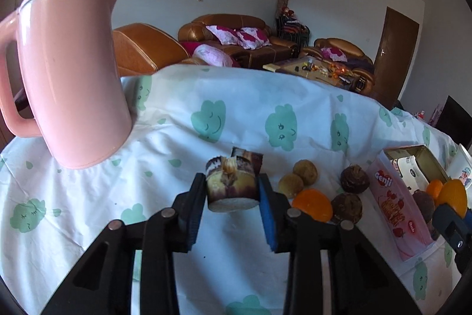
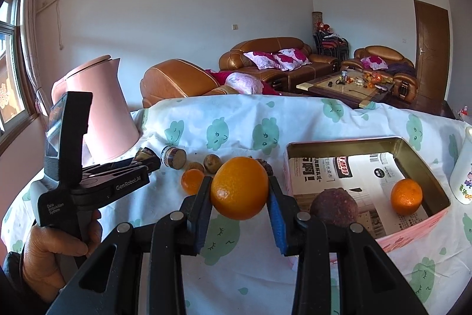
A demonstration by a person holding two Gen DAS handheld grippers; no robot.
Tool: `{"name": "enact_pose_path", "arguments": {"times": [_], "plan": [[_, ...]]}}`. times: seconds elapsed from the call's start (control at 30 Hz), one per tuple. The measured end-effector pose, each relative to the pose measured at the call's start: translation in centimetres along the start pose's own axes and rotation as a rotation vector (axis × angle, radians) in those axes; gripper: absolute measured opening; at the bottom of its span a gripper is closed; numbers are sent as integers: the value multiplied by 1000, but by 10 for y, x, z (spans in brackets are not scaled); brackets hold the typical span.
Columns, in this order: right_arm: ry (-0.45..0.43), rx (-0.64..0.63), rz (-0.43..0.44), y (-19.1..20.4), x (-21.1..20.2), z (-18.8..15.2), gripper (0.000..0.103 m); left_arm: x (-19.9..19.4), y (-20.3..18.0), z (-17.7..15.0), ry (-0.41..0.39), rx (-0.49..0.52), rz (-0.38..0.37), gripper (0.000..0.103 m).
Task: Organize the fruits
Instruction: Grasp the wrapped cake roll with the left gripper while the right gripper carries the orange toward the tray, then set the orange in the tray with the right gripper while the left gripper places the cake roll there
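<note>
My left gripper is shut on a short purple-and-yellow sugarcane piece, held just above the cloth; a second piece lies behind it. My right gripper is shut on a large orange, held above the cloth left of the pink tin box. The box holds a small orange and a dark passion fruit. On the cloth lie a small orange, two tan round fruits and two dark brown fruits.
A pink kettle stands at the left on the cloud-print tablecloth. A white cup stands right of the box. The left gripper's body and the hand holding it show at the left of the right wrist view. Sofas and a coffee table lie beyond.
</note>
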State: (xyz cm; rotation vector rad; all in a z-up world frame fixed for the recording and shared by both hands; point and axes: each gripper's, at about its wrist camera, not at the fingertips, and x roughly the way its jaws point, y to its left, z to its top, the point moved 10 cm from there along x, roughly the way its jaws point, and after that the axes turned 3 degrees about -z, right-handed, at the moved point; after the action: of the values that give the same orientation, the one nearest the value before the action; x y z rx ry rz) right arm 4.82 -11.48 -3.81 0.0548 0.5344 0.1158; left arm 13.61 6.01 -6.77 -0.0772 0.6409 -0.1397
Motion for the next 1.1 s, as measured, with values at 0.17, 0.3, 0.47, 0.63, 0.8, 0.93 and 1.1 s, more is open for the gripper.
{"name": "enact_pose_path", "arguments": {"times": [0.17,0.3,0.47,0.63,0.8,0.93,1.1], "plan": [[-61,-33,-11,-6,-13,12,38,-28,-15,17,-139,55,-9,37],[-77,-56,-47,-20,-17,13,38,-31,-30,17,-152,43,-59,37],[-71,-57,-76,-40,-16,13,38,-31,-49,8,-136,44,-91,37],[-65,-60,-108,-59,-13,14,38,-32,-73,2,-127,48,-110,37],[-64,-56,-147,-82,-12,16,38,-35,-105,2,-131,69,-144,37],[-54,-40,-183,-108,-9,16,38,-36,-139,1,-136,108,-181,37],[-33,-15,-228,-141,-3,16,38,-31,-180,0,-127,152,-213,37]]}}
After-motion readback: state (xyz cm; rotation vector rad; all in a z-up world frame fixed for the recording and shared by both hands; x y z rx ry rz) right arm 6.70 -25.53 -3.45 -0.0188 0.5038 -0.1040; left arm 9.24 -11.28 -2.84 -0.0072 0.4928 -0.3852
